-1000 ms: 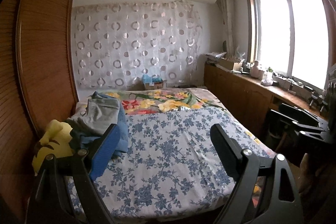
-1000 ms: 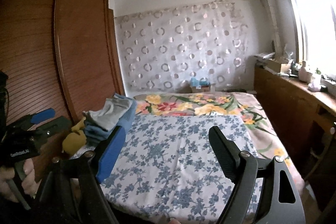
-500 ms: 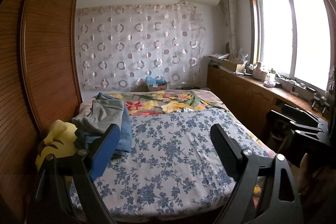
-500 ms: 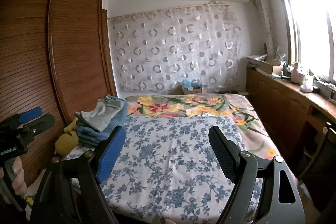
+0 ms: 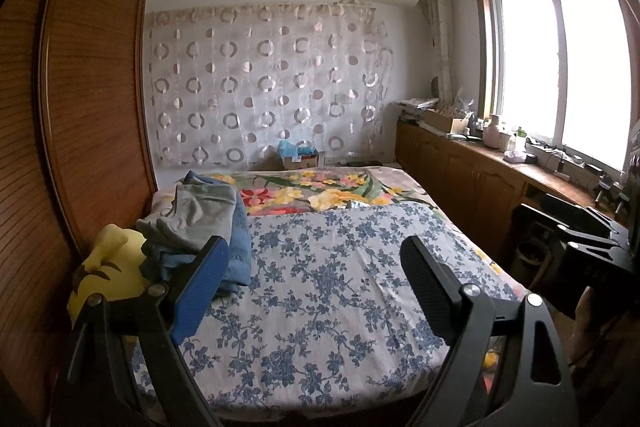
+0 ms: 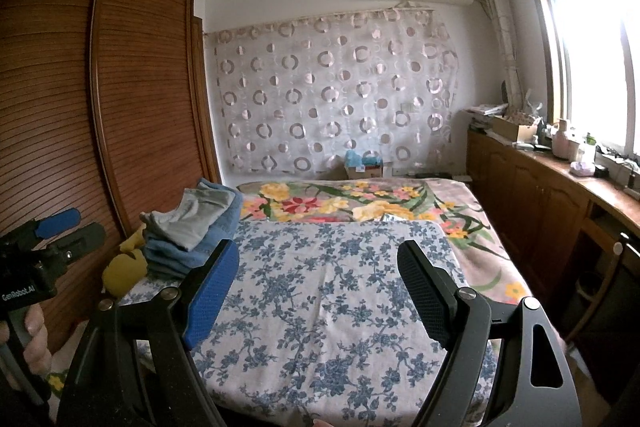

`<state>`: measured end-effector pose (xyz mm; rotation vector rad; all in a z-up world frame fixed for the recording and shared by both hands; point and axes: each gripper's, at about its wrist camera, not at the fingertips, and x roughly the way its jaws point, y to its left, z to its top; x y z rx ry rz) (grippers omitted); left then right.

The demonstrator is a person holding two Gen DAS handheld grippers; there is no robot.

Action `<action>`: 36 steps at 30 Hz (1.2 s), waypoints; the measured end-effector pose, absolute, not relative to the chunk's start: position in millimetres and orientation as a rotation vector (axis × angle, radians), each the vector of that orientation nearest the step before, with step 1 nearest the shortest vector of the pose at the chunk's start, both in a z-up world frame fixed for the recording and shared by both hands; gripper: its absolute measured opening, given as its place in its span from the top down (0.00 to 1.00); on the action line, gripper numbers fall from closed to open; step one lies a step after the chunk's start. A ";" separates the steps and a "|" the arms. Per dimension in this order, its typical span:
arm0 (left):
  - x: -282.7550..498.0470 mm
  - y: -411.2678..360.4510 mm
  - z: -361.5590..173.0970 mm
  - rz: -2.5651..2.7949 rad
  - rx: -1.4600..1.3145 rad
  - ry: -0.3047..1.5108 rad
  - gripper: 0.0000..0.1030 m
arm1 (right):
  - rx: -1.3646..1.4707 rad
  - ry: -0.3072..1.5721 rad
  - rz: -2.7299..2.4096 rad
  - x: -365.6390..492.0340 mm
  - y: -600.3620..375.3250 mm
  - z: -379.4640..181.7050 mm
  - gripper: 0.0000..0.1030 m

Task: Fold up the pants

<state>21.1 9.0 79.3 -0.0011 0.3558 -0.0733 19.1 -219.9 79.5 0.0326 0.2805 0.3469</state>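
Note:
A stack of folded pants [image 5: 200, 219], grey on top of blue denim, lies at the left side of the bed; it also shows in the right wrist view [image 6: 192, 223]. My left gripper [image 5: 316, 279] is open and empty, held above the near end of the bed, right of the stack. My right gripper [image 6: 320, 283] is open and empty above the blue floral sheet [image 6: 328, 291]. The left gripper also appears at the left edge of the right wrist view [image 6: 52, 239].
A yellow plush toy [image 5: 108, 275] sits beside the stack. A wooden wardrobe [image 6: 100, 107] stands along the left. A flowered blanket [image 5: 316, 191] covers the far half of the bed. Low cabinets [image 6: 540, 195] with clutter run under the window on the right.
Both grippers have drawn back and risen from the bed, so the bed looks farther and lower. Both stay open and empty.

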 end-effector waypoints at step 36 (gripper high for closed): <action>21.5 7.4 79.0 -0.073 0.000 0.358 0.15 | 0.027 0.281 0.342 16.9 -221.1 79.8 0.20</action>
